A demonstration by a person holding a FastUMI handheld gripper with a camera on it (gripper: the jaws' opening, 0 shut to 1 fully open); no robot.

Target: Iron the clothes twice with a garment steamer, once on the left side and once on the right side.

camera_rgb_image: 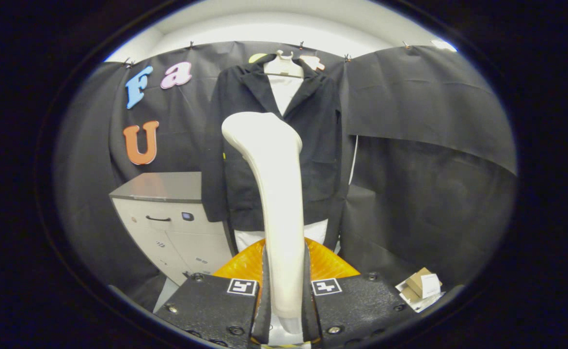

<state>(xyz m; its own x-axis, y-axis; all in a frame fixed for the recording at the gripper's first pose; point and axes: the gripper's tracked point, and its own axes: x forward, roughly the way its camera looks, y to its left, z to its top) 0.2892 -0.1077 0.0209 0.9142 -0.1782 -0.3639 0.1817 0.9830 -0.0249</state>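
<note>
- Garment steamer: its pale handle stands upright between the fingers of the claw, which is closed on the lower stem, both fingers pressing its sides.
- It looks like smooth, rigid plastic, probably slippery and top-heavy towards the broad head, so a firm grip low on the narrow stem seems the right hold.
- In shape it is a slim cream stem widening to a rounded head, with an orange ribbed base behind the fingers.
- The head reaches up in front of the dark jacket, which hangs soft and limp on a hanger beyond it, over a white garment.
- A grey cabinet stands left of the jacket.
</note>
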